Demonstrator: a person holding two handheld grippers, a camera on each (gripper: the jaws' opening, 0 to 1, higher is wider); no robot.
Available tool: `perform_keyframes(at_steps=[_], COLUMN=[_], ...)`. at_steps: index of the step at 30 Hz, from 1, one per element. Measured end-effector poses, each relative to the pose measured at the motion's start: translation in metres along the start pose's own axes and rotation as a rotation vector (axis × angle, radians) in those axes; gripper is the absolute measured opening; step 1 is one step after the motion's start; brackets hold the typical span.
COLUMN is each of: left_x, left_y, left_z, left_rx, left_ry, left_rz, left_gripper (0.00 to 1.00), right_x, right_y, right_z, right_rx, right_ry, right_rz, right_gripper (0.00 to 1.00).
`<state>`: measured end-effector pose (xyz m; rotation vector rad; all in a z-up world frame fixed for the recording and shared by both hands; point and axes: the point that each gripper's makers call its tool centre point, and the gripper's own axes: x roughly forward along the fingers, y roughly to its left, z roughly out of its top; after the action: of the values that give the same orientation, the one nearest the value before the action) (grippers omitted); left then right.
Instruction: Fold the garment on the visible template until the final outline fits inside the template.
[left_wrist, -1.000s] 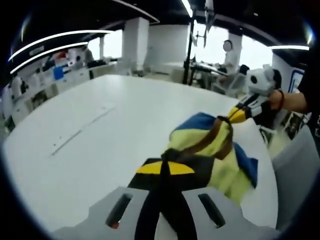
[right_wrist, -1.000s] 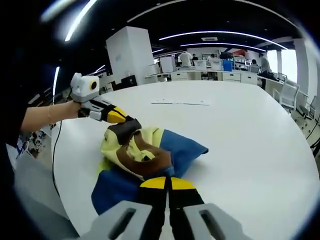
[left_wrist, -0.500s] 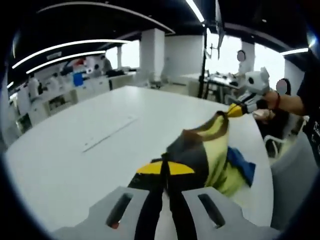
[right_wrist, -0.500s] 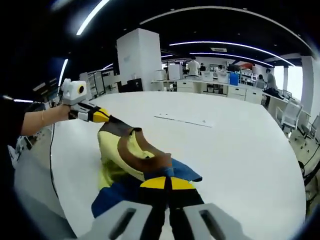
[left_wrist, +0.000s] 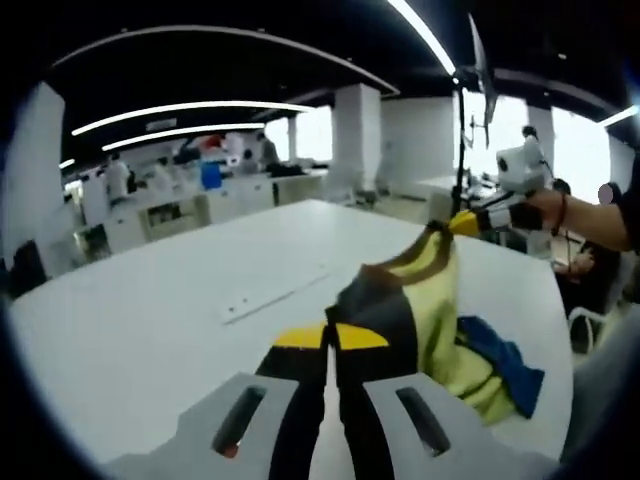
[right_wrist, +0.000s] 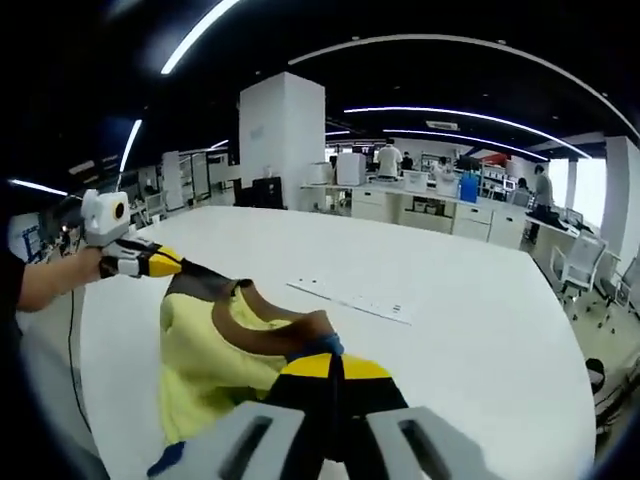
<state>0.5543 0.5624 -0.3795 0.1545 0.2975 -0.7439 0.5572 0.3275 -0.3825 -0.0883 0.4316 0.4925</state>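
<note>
garment (left_wrist: 425, 310) | stretched above white table (left_wrist: 150, 330) | left gripper (left_wrist: 330, 345), right gripper (right_wrist: 333, 375) each pinching its collar edge

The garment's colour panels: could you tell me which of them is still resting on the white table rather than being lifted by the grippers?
The blue panel: it sags onto the white table, while the yellow panel and brown collar hang stretched between the two grippers.

A flat white strip (left_wrist: 272, 293) lies on the white table (left_wrist: 150, 340), ahead and left of the fingers in the left gripper view. Far beyond stand a white column (right_wrist: 282, 140), desks (right_wrist: 430, 212) and an office chair (right_wrist: 580, 265).
</note>
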Motion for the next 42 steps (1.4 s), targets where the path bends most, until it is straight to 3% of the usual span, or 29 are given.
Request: perform_keyframes(at_steps=[4,10,14,17,19,25,32,42], left_x=[0.011,0.034,0.050,0.063,0.068,0.085,0.101,0.102], left_y=[0.012,0.034,0.044,0.050,0.053,0.065,0.069,0.073], left_z=[0.001,-0.018,-0.036,-0.052,-0.057,-0.072,-0.092,-0.105], left_rx=[-0.054,-0.078,-0.137,-0.136,-0.102,-0.122,-0.160,-0.135], left_ry=[-0.015,0.014,0.042,0.085,0.097,0.126,0.162,0.209], left_rz=[0.054,0.167,0.190,0.216,0.230,0.246,0.273,0.307], left_gripper=[0.00,0.00,0.00,0.00,0.00,0.00,0.00,0.00], right_x=[0.026,0.067,0.091,0.103,0.115,0.140,0.158,0.159], right_y=[-0.012,-0.029,-0.040,-0.046,-0.051,-0.060,-0.066,-0.064], right_z=[0.003,-0.011,-0.021,-0.027,-0.035,-0.056,-0.071,-0.077], right_rx=[0.040,0.116,0.111,0.140,0.148,0.176,0.192,0.237], right_ry=[-0.006,0.039,0.066,0.082,0.090,0.125,0.166,0.184], right_rz=[-0.016,-0.050,-0.085,-0.096,-0.114,-0.135,-0.142,-0.139], right_gripper=[0.00,0.00,0.00,0.00,0.00,0.00,0.00,0.00])
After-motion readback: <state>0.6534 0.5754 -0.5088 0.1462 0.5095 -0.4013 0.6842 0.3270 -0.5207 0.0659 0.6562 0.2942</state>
